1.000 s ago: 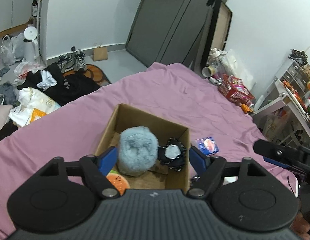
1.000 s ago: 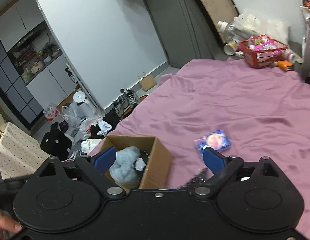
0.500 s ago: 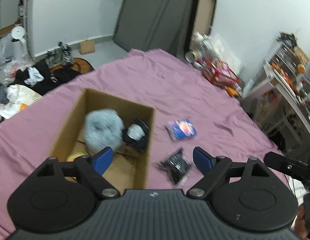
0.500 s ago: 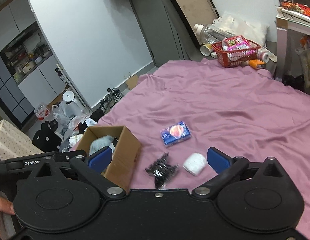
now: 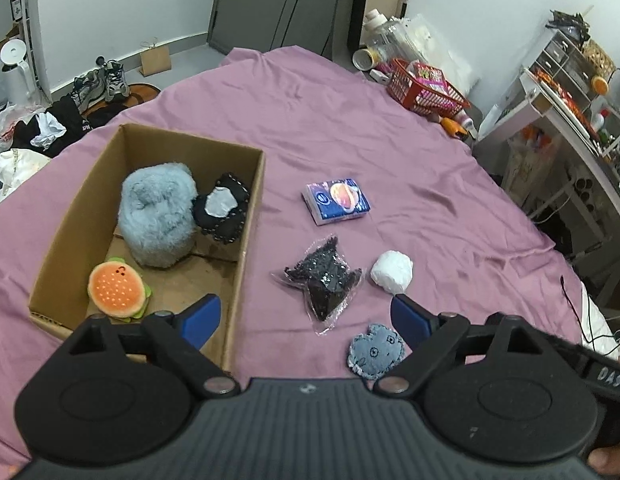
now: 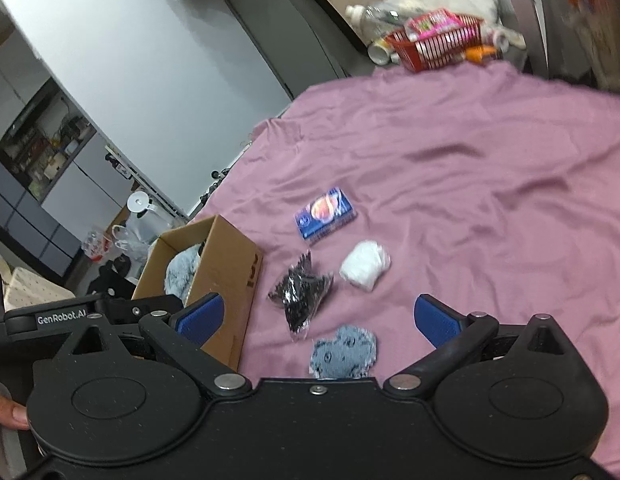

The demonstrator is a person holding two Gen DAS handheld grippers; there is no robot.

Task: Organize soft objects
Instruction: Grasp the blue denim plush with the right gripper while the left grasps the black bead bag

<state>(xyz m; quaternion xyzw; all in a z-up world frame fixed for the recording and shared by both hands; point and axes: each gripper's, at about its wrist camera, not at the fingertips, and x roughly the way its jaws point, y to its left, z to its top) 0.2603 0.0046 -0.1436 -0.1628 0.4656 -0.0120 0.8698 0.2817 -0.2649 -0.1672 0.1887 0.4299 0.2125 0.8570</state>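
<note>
Fluffy grey plush (image 5: 158, 214) in cardboard box (image 5: 76, 216)

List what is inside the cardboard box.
The cardboard box holds a fluffy blue-grey plush, a black pouch with a grey patch beside it and a burger plush nearer the camera. The floor under the fluffy plush is hidden.

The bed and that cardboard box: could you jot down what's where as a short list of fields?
Surface: purple bedsheet
Box: cardboard box, open
In box: blue fluffy plush, burger plush, black pouch
On sheet: tissue pack, black bagged item, white ball, denim patch toy
Left gripper: open, empty
Right gripper: open, empty
</note>
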